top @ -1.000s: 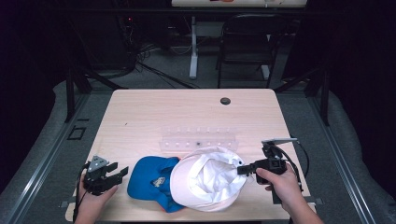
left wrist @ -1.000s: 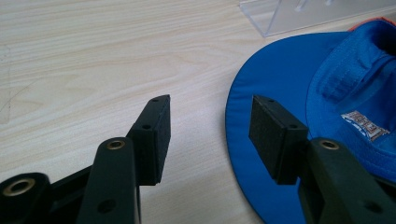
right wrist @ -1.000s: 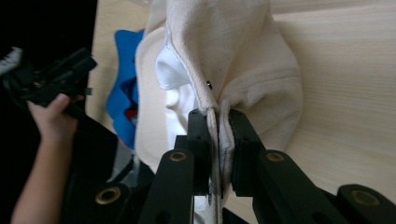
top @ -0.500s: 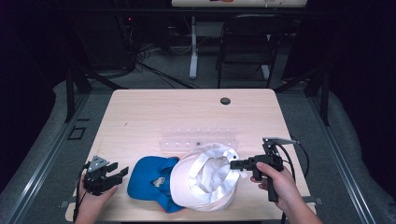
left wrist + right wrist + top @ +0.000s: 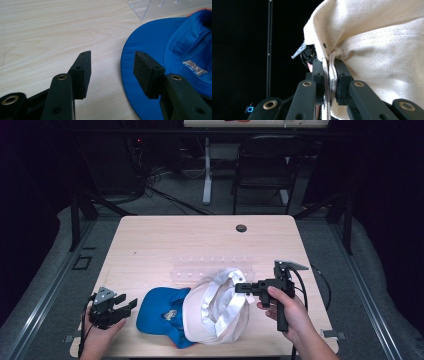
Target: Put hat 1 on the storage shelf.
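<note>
Pinching the white cap's (image 5: 220, 312) edge between closed jaws, the right gripper (image 5: 241, 287) lifts it; the left gripper (image 5: 127, 305) gapes empty beside the blue cap (image 5: 160, 310).

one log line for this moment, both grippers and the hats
right gripper: shut on white hat edge, lifting it | left gripper: open, beside blue hat brim | blue hat: flat on table, partly under white hat

- I work in a dim lab or studio: my pale wooden table (image 5: 150, 245) stands on grey carpet (image 5: 45, 285).
- Behind it, tangled black cables (image 5: 150, 175) and a black chair (image 5: 262, 170).
</note>
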The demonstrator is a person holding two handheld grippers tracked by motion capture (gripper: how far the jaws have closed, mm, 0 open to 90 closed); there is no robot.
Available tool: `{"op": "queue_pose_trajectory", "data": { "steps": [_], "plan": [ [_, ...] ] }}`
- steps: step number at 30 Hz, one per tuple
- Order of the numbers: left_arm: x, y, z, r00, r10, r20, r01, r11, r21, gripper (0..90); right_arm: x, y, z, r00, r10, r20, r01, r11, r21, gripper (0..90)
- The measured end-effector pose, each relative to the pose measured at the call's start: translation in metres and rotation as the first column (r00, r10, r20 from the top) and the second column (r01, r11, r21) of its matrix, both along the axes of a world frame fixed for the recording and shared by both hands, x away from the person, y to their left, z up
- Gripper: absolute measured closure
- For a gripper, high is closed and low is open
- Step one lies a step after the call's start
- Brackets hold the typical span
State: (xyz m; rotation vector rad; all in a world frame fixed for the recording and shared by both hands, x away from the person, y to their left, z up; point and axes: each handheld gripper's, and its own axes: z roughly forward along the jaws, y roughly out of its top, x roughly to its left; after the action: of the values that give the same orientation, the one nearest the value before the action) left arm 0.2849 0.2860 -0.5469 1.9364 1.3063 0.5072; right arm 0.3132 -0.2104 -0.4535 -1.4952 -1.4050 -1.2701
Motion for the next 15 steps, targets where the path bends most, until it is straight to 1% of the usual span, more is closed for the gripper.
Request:
{"op": "queue_pose_trajectory", "data": {
  "steps": [1, 3, 4, 7, 8, 12, 13, 14, 15],
  "plan": [
    [0.0, 0.0, 0.0, 1.0, 0.0, 0.001, 0.0, 1.0, 0.001, 49.2, 0.0, 0.002, 0.003, 1.0, -0.003, -0.003, 0.003, 1.0, 0.007, 81.4],
    [0.0, 0.0, 0.0, 1.0, 0.002, 0.004, -0.002, 1.0, -0.001, 49.2, 0.001, 0.003, 0.008, 0.9999, 0.01, 0.013, -0.01, 1.0, 0.013, 81.4],
    [0.0, 0.0, 0.0, 1.0, 0.002, 0.004, -0.002, 1.0, 0.0, 49.2, 0.0, 0.005, 0.012, 0.9998, 0.007, 0.017, -0.007, 1.0, 0.014, 81.4],
    [0.0, 0.0, 0.0, 1.0, 0.004, 0.002, -0.004, 1.0, 0.004, 49.2, -0.001, 0.007, 0.026, 0.9989, 0.008, 0.046, -0.009, 1.0, 0.027, 81.4],
    [0.0, 0.0, -0.001, 0.9999, 0.009, 0.013, -0.009, 1.0, -0.001, 49.2, -0.002, 0.007, 0.03, 0.9988, 0.003, 0.049, -0.004, 1.0, 0.026, 81.4],
    [0.0, 0.0, 0.0, 1.0, 0.002, 0.001, -0.002, 1.0, 0.005, 49.2, -0.003, 0.004, 0.046, 0.9965, -0.017, 0.082, 0.015, 1.0, 0.023, 81.4],
    [0.0, 0.0, 0.001, 1.0, 0.001, 0.0, -0.001, 1.0, 0.007, 49.1, -0.002, 0.002, 0.049, 0.9962, -0.019, 0.085, 0.017, 1.0, 0.023, 81.4],
    [0.0, -0.001, 0.0, 1.0, 0.004, 0.008, -0.004, 1.0, 0.002, 49.1, -0.002, 0.001, 0.052, 0.996, -0.024, 0.086, 0.022, 1.0, 0.022, 81.4],
    [0.0, -0.001, 0.0, 1.0, 0.002, 0.007, -0.002, 1.0, 0.003, 49.0, -0.002, 0.0, 0.054, 0.9957, -0.042, 0.083, 0.04, 0.999, 0.025, 81.4]
  ]
}}
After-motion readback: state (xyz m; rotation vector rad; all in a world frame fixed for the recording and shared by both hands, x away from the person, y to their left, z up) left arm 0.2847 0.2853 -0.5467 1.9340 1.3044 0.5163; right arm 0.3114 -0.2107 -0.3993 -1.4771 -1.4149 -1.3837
